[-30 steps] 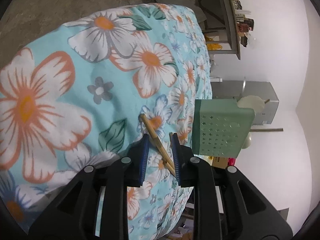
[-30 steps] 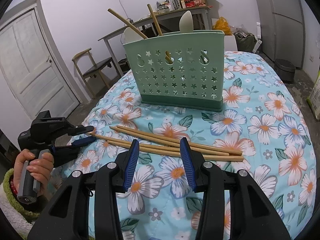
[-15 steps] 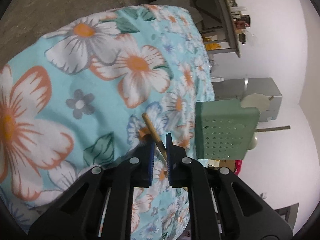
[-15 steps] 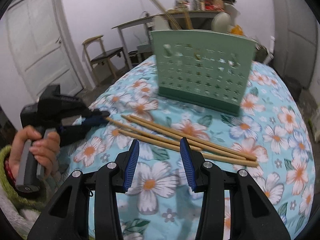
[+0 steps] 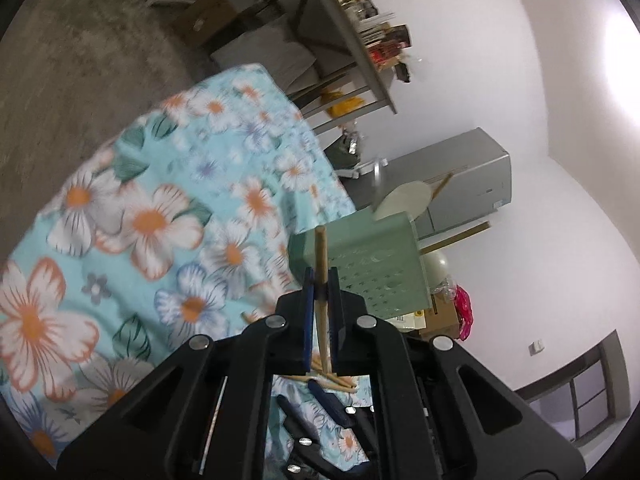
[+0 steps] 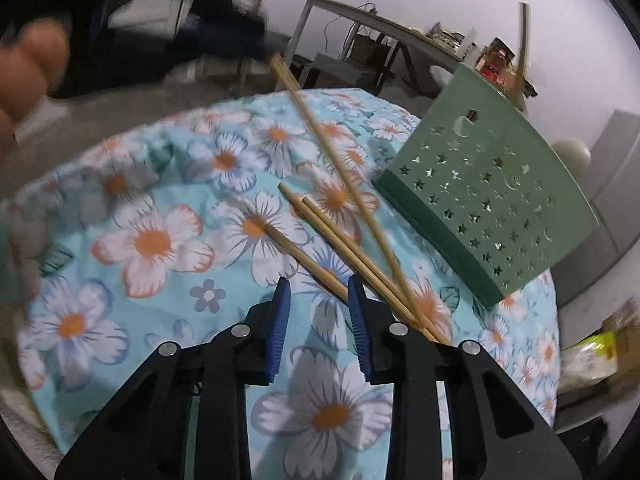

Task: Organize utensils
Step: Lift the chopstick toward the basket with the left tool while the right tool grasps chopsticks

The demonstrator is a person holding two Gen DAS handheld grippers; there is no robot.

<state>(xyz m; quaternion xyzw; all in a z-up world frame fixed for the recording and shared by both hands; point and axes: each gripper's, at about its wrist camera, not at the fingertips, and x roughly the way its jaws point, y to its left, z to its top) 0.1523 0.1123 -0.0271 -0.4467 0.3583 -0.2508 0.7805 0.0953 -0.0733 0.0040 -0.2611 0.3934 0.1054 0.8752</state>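
One chopstick (image 5: 321, 264) is pinched near its end between our left gripper (image 5: 320, 284)'s pressed-together pads, raised just in front of the green holder (image 6: 488, 204); held so far out, it could pivot or slip. Our right gripper (image 6: 319, 316), jaws closing with nothing gripped, nears three chopsticks (image 6: 340, 236) lying beside the holder and might scatter them.

Lived-in home room: floral tablecloth (image 6: 160, 240), cluttered side table (image 5: 352, 40), grey fridge (image 5: 460, 184), bare concrete floor (image 5: 60, 60).
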